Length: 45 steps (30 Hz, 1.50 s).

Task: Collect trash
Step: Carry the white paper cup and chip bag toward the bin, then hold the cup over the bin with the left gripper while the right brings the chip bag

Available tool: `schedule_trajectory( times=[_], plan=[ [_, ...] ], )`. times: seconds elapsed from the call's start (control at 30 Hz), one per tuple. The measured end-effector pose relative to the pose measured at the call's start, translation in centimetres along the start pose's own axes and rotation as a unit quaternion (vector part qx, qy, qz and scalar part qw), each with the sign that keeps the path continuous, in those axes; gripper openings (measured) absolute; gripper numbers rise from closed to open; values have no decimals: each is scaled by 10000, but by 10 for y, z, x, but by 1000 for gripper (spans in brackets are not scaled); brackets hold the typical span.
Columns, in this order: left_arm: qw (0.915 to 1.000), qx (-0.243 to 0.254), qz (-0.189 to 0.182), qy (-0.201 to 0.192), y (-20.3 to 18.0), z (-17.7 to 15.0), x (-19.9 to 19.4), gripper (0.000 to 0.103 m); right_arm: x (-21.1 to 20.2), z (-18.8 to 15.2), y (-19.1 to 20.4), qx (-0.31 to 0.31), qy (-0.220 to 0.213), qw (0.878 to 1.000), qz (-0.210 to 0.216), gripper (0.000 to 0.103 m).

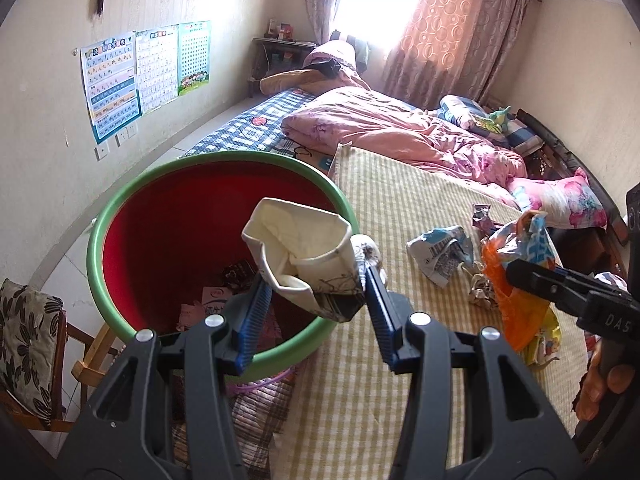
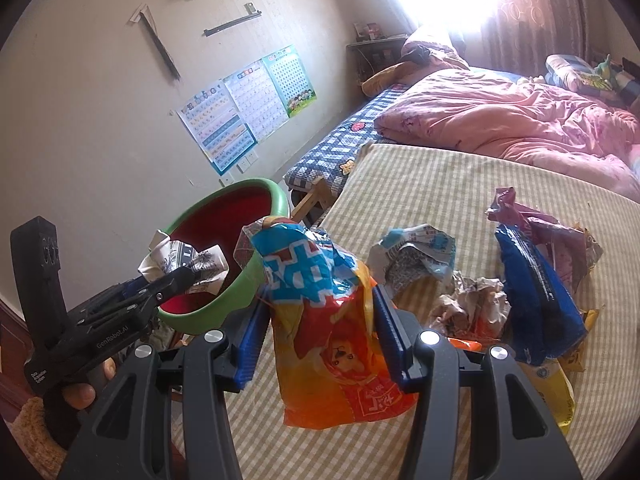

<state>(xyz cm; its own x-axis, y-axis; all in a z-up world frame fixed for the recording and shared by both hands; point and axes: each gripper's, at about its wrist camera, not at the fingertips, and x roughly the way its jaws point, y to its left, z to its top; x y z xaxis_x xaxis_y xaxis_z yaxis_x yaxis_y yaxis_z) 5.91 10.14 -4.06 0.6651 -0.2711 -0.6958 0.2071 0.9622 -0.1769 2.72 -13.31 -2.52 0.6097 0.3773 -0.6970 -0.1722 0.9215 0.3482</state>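
Note:
My left gripper (image 1: 316,280) is shut on a crushed white paper cup (image 1: 304,248) and holds it over a green-rimmed red basin (image 1: 120,200). A few scraps lie in the basin's bottom. The right wrist view shows that same left gripper (image 2: 188,276) with the cup (image 2: 176,260) above the basin (image 2: 240,280). My right gripper (image 2: 320,296) is shut on an orange and blue snack bag (image 2: 320,340), lifted over the striped mat. In the left wrist view, the right gripper (image 1: 532,276) and its bag (image 1: 516,280) sit at the right edge.
More trash lies on the striped mat (image 2: 440,192): a blue-white wrapper (image 2: 412,256), crumpled paper (image 2: 472,304), a blue bag (image 2: 536,300), a purple wrapper (image 2: 532,232) and a yellow bag (image 2: 556,392). A pink quilt (image 1: 400,128) covers the bed behind. A cushioned wooden chair (image 1: 28,340) stands at the left.

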Motion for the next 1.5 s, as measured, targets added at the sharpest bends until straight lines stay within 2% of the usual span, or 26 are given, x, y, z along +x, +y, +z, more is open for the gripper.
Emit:
schedule_trajectory(
  times=[0.67, 1.1, 1.5],
  plan=[
    [9999, 38, -60, 78, 24, 6, 6, 46, 18, 4, 25, 52, 36, 10000, 33, 49],
    [9997, 115, -183, 105, 43, 11, 15, 46, 24, 6, 34, 123, -58, 9998, -177, 50],
    [9996, 249, -94, 102, 61, 19, 24, 46, 37, 27, 58, -22, -167, 9997, -154, 50]
  ],
)
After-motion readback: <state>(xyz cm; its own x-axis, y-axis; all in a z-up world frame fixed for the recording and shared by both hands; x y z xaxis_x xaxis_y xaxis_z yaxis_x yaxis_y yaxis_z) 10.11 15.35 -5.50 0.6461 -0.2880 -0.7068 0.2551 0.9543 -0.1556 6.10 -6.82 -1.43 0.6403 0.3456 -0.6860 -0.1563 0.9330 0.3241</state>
